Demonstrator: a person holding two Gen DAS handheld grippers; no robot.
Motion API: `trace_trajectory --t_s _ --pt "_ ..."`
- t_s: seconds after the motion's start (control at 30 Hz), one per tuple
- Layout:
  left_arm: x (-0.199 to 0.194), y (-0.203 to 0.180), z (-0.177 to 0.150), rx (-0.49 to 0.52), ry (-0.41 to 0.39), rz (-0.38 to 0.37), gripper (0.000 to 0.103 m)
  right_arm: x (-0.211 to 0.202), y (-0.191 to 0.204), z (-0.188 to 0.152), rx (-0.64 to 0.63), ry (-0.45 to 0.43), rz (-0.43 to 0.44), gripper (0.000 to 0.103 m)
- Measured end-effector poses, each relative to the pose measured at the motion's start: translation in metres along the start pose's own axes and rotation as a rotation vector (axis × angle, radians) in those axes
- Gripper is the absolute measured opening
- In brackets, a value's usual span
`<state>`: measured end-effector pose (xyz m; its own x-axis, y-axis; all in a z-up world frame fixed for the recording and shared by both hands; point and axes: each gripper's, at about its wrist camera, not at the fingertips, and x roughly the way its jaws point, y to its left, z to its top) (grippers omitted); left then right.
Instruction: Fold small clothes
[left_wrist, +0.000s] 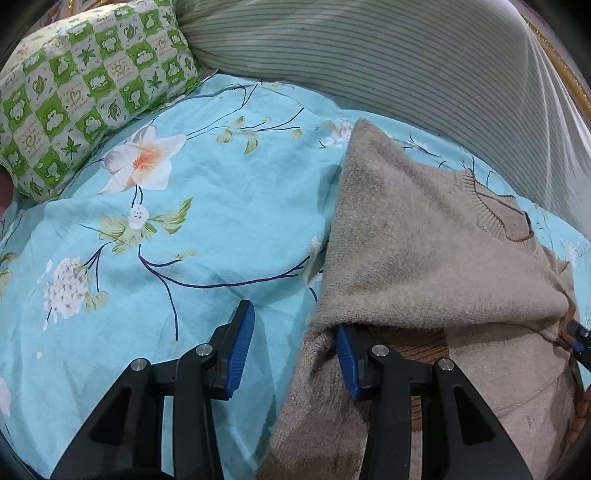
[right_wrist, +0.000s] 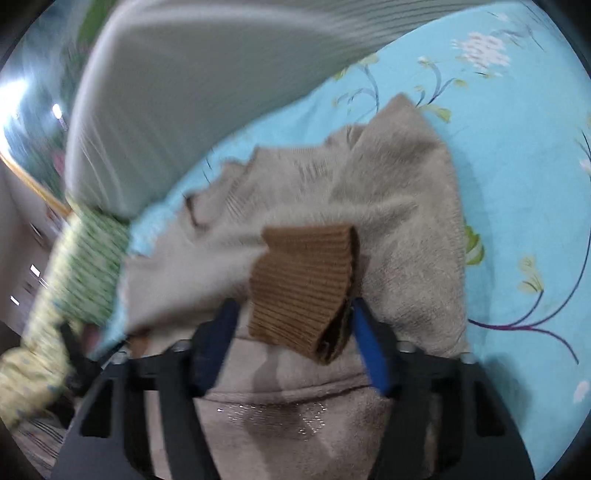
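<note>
The fold looks to be in its middle: one side of the beige sweater (left_wrist: 436, 251) is already turned over its body, and both tools are working at its lower edge. The left gripper (left_wrist: 291, 354) has its jaws spread wide, one finger over the bare bedsheet (left_wrist: 192, 229) and the other tucked under the folded flap, holding nothing. The right gripper (right_wrist: 291, 343) also has its jaws apart, with the brown ribbed cuff (right_wrist: 303, 291) lying loosely between them; it does not look pinched. Next, I judge, the right jaws must close on that cuff and carry the sleeve across the body, while the left steadies or smooths the flap. The sweater lies on the bed, soft, fuzzy and rumpled, its ribbed collar (left_wrist: 480, 206) toward the striped pillow (left_wrist: 406, 62).
</note>
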<state>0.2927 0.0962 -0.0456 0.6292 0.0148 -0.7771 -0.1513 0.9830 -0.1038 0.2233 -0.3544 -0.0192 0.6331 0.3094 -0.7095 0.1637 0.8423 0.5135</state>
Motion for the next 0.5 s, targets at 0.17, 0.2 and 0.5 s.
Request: trace_trajectory --t_s 0.17,0.2,0.5 --pt "-0.005 0.010 0.004 -0.055 -0.006 -0.013 0.045 -0.038 0.012 0.014 0.051 -0.060 0.203 0.005" --pt "-0.006 0.013 0.004 -0.072 -0.005 -0.029 0.045 -0.057 0.010 0.016 0.081 -0.110 0.282 0.005" --pt "-0.011 0.008 -0.004 -0.045 0.016 -0.026 0.046 -0.045 -0.027 -0.001 0.155 0.002 0.129 0.005"
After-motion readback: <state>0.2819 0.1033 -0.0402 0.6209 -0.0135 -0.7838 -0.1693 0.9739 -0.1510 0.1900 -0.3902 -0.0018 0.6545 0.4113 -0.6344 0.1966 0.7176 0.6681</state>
